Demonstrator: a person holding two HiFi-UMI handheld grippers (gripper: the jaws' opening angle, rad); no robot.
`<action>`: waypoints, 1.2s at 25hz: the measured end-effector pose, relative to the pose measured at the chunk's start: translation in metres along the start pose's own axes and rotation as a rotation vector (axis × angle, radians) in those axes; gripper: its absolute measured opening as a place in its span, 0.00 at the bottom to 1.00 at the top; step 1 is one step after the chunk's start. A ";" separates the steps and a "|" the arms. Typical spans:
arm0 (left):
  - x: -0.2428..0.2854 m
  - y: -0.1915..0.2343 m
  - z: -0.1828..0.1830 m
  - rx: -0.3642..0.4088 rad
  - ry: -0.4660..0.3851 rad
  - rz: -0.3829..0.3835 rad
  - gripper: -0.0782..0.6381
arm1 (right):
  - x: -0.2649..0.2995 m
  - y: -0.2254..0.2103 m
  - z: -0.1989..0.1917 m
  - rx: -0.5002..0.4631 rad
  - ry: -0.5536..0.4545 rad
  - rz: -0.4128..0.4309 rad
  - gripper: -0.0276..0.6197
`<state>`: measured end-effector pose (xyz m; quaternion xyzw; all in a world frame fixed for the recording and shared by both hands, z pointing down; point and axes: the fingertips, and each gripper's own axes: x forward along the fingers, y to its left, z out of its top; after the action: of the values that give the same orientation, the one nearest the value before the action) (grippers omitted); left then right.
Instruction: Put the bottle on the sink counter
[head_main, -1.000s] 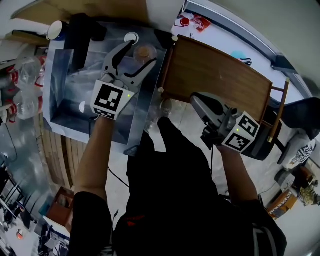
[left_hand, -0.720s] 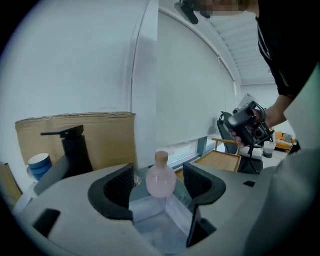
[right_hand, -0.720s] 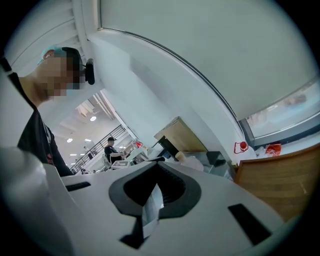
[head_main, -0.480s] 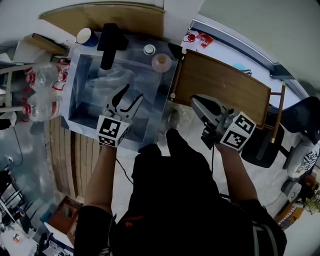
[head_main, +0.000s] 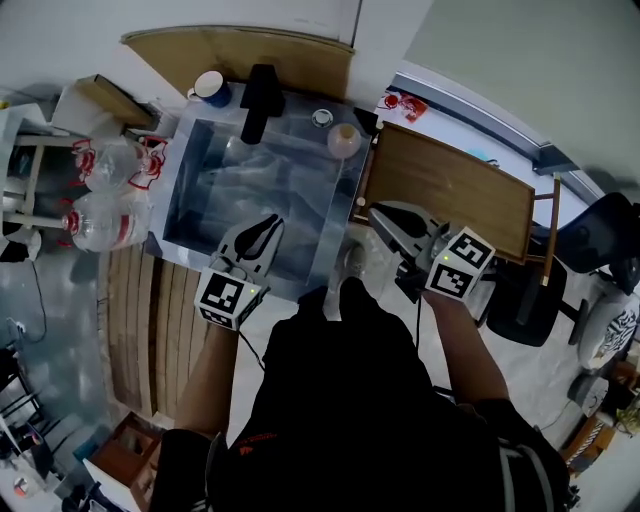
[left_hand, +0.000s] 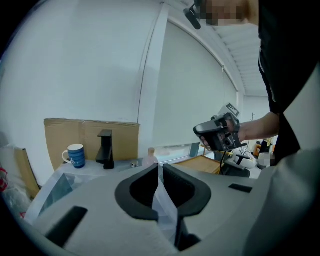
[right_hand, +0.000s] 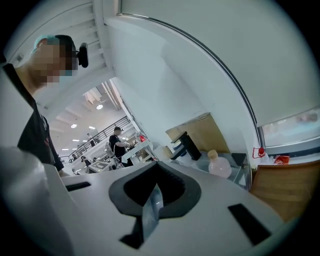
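The bottle (head_main: 343, 140), pinkish and clear with a tan cap, stands upright on the sink counter (head_main: 300, 110) at the back right corner of the steel basin. It also shows in the left gripper view as a small bottle (left_hand: 149, 159) and in the right gripper view as a round bottle (right_hand: 219, 165). My left gripper (head_main: 268, 224) hovers over the near rim of the sink, well short of the bottle. Its jaws have just been closing and are now shut with nothing between them (left_hand: 159, 172). My right gripper (head_main: 380, 213) is shut and empty (right_hand: 156, 175), held beside the sink's right edge.
A black faucet (head_main: 262, 100) and a blue mug (head_main: 211, 87) stand on the back counter, with cardboard (head_main: 250, 50) behind. A wooden table (head_main: 450, 190) adjoins the sink on the right. Large water bottles (head_main: 110, 215) lie left; a dark chair (head_main: 590, 240) stands far right.
The left gripper has drawn back from the bottle to the sink's near rim, and its wide-open jaws have closed empty. The right gripper shifted slightly toward the sink.
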<state>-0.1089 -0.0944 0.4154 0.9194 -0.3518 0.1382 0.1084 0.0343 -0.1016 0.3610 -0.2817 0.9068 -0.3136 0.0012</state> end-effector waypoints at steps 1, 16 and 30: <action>-0.006 0.000 0.005 0.005 -0.009 -0.004 0.17 | 0.002 0.006 0.001 -0.012 0.002 0.002 0.05; -0.067 -0.001 0.077 0.067 -0.169 -0.019 0.15 | 0.014 0.067 0.008 -0.122 -0.023 0.000 0.05; -0.082 0.002 0.084 0.026 -0.193 -0.009 0.15 | 0.031 0.096 0.008 -0.195 -0.004 0.012 0.05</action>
<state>-0.1537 -0.0703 0.3101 0.9313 -0.3548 0.0530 0.0624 -0.0397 -0.0600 0.3049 -0.2756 0.9347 -0.2235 -0.0223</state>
